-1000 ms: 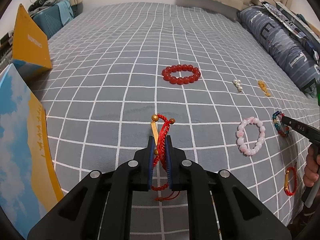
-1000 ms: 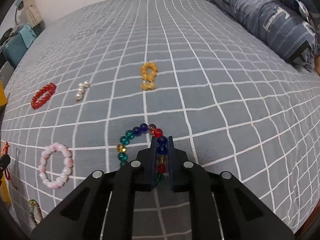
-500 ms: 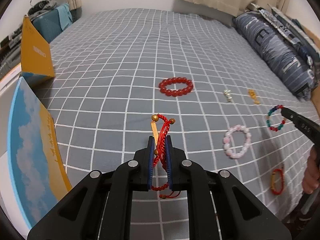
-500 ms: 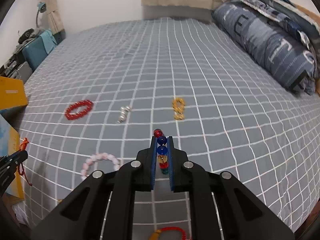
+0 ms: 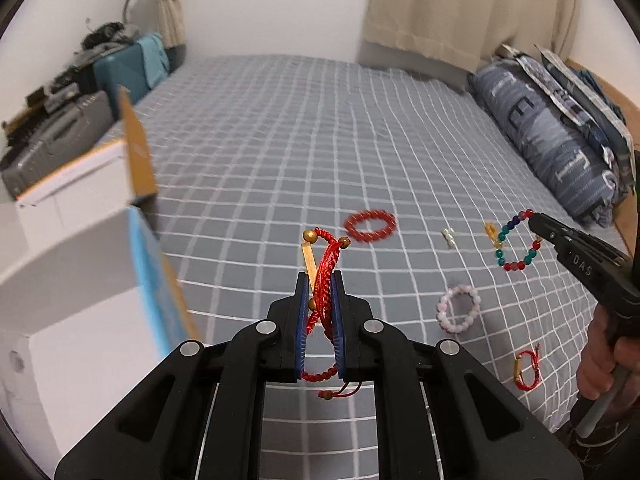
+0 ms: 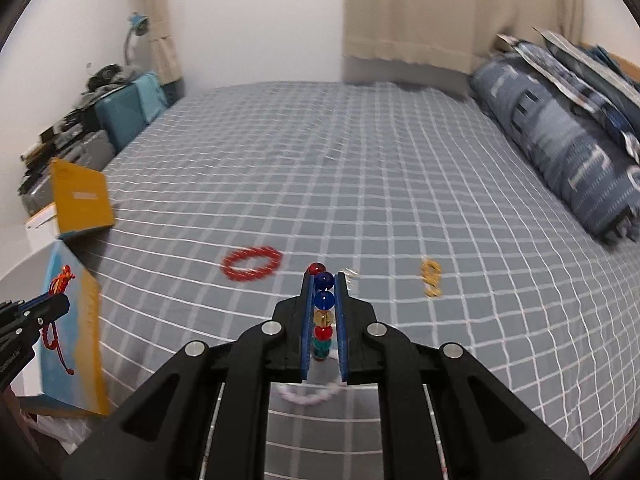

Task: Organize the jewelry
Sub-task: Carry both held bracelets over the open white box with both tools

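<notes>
Between the left gripper's (image 5: 320, 280) blue fingers (image 5: 303, 312), clamped tight: a red woven cord bracelet (image 5: 323, 264) with gold beads and a gold bar, raised clear of the bed (image 5: 280, 152), tail knot dangling beneath. Between the right gripper's (image 6: 324, 284) fingers (image 6: 341, 312), likewise pinched closed: a multicoloured glass-bead bracelet (image 6: 323, 308), its loop hanging in the air in the left view. Below on the grey checked bedspread: a pink bead bracelet (image 5: 458, 309), a second red cord bracelet (image 5: 527, 370) near the edge, a red bead bracelet (image 5: 370, 226) farther off, a small silvery piece (image 5: 449, 237) and a yellow bead piece (image 6: 431, 278) well apart. Left of the bed: open cardboard boxes (image 5: 80, 280), white inside, blue and orange outside. At right edge: a striped blue pillow (image 5: 560, 148).
</notes>
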A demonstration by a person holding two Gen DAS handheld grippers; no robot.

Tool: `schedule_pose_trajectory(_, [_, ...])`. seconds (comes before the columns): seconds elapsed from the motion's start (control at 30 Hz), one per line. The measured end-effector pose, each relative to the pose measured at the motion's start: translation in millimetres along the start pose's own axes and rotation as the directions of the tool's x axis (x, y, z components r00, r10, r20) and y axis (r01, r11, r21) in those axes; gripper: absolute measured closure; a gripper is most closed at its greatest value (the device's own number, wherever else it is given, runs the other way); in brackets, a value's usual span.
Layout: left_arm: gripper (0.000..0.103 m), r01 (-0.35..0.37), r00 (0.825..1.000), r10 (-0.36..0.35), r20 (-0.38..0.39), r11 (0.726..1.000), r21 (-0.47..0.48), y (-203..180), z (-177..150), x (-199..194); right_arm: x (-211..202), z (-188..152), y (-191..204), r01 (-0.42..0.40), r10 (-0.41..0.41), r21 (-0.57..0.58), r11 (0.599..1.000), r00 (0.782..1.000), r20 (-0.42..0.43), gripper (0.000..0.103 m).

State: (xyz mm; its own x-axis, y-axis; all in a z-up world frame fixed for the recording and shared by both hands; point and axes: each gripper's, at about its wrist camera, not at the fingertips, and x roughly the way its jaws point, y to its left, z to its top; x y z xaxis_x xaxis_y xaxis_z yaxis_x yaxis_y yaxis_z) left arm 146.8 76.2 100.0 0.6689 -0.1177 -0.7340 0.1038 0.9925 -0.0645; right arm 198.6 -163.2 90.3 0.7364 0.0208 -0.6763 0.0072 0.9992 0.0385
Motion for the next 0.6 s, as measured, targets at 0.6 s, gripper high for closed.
schedule_pose_trajectory(0.6, [0.093, -0.23, 0.969, 0.245, 0.043, 0.95, -0.212, 160, -34, -90, -53, 24, 218, -0.294, 0.313, -0.263, 0.919, 0.949, 0.029, 0.094])
